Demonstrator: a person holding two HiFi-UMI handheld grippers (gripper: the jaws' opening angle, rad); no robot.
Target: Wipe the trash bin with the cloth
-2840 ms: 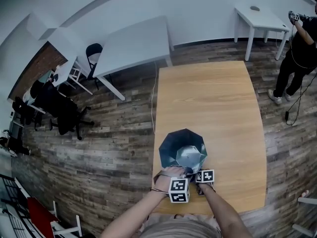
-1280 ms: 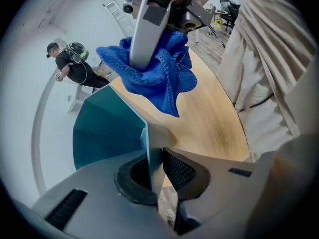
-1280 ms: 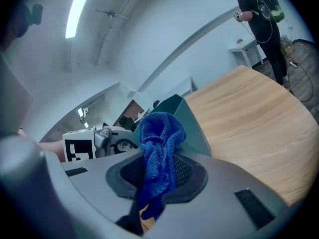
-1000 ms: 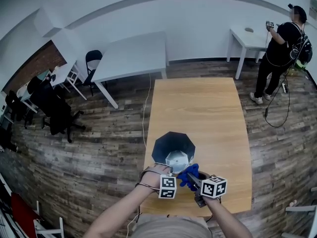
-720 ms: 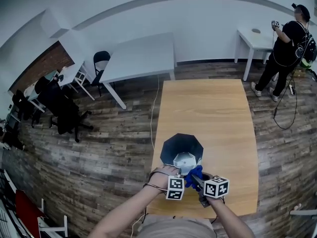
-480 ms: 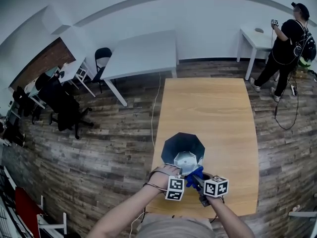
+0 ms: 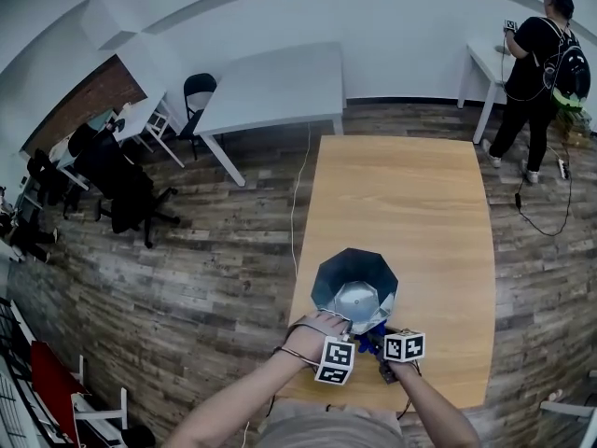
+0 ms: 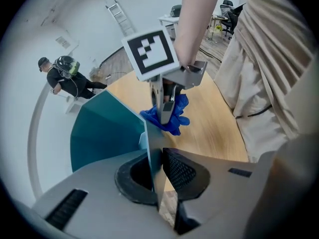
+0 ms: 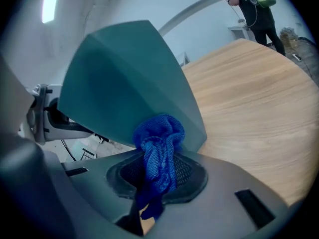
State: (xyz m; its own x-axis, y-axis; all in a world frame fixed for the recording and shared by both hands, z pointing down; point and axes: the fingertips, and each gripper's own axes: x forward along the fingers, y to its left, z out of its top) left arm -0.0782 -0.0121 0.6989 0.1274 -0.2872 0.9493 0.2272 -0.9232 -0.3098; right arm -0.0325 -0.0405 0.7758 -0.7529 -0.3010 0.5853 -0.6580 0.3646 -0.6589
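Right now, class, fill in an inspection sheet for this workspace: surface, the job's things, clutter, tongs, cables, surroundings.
Surface: wooden table, holding only the job's things.
Job's things: teal trash bin near the table's near edge; blue cloth bunched against its outer wall.
Clutter: nothing seen.
Tongs: left tongs shut on the trash bin's wall at the rim; right tongs shut on the cloth.
Cables: one cable on the floor along the table's left side; another trails near the standing person.
Surroundings: plank floor, white table, black chair, person at a far white desk.
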